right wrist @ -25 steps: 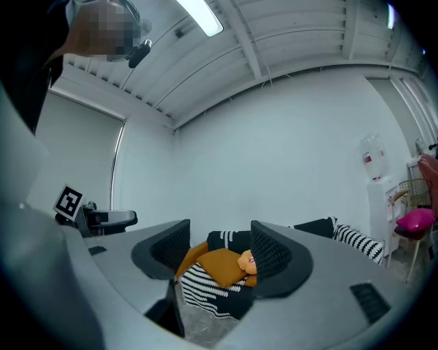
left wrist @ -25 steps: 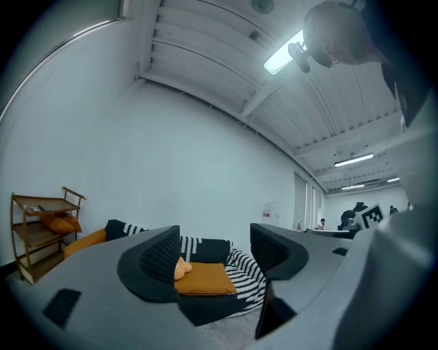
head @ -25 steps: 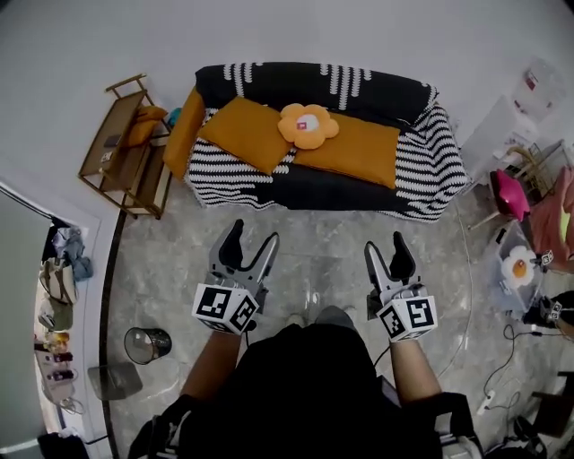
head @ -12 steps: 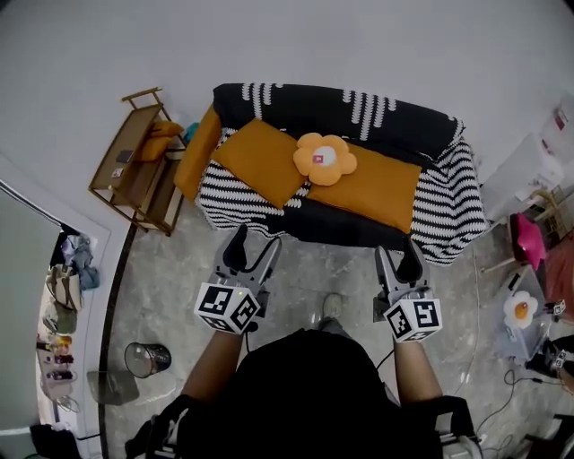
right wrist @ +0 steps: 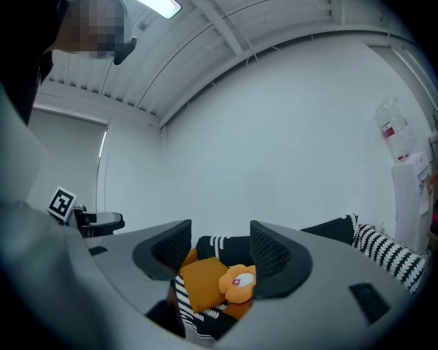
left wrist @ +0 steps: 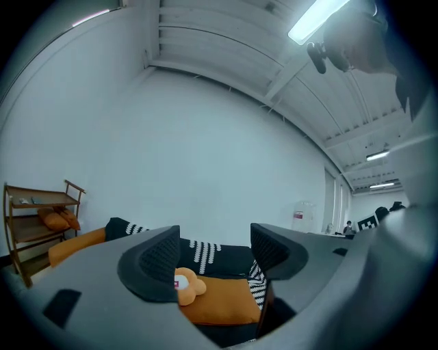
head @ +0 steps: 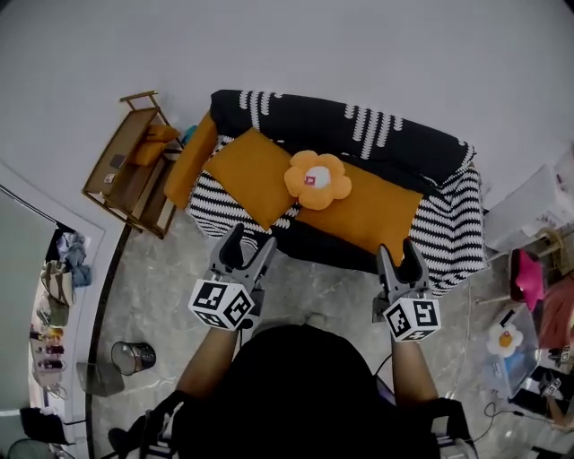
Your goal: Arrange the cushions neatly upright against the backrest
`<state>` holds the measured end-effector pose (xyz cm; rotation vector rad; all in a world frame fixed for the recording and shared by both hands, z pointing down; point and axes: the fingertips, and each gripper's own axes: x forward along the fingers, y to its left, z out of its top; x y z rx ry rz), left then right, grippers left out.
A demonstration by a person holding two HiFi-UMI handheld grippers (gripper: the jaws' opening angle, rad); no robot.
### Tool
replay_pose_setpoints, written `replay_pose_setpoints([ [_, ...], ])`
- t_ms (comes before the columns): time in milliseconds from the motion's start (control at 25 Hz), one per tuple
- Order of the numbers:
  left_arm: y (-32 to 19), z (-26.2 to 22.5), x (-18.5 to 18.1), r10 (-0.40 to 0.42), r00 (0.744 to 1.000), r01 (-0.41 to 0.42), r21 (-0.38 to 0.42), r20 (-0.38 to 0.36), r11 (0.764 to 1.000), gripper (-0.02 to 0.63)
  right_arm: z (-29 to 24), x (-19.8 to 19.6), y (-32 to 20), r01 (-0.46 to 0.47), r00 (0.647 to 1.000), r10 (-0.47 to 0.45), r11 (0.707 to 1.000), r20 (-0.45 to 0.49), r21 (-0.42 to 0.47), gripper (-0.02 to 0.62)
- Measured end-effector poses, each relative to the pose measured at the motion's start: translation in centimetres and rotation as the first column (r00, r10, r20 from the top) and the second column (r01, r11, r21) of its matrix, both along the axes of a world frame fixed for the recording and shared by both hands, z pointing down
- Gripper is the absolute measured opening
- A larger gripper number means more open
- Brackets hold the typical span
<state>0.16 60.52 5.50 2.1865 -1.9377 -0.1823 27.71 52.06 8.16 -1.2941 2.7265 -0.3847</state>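
While left tongs (head: pixel 253 235) and right tongs (head: pixel 397 247) hover released, empty, near sofa (head: pixel 359 134) front, cushions lie flat on seat. Right tongs just closing, nothing between. Flower cushion (head: pixel 317 177) overlaps square orange cushion (head: pixel 251 175) and long orange cushion (head: pixel 377 220), hiding their meeting edges. Fourth orange cushion (head: pixel 190 160) rests on armrest beside shelf (head: pixel 121 170), lower end unclear. Left gripper view: jaw hides half of flower cushion.

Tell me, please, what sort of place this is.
Likely a living-room corner staged in a lab or studio: a sofa with orange cushions and a wooden shelf stand by a bare white wall, under an open ceiling with strip lights.
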Motion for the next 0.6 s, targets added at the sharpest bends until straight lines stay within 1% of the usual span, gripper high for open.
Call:
replay_pose_setpoints([
  [120,-2.5,0.3,1.0,0.015,0.999,-0.015,-0.012,0.030,1.000,0.333,0.0,0.5,-2.5,-0.005,1.000,0.005,1.000,0.004,0.002,0.262],
  [280,-5.2,0.6,1.6,0.039,0.997,-0.038,-0.022,0.070,0.999,0.333,0.3,0.1,-4.6,-0.005,1.000,0.005,1.000,-0.001,-0.003,0.262],
  [440,-8.0,1.2,0.3,0.044,0.997,-0.043,-0.018,0.060,0.999,0.333,0.9,-1.2,-6.6,-0.006,1.000,0.005,1.000,-0.019,-0.005,0.262],
  [600,-11.7,2.1,-1.6,0.052,0.998,-0.052,-0.012,0.038,0.999,0.333,1.2,-2.4,-9.4,-0.027,0.999,0.027,1.000,-0.043,0.005,0.262],
])
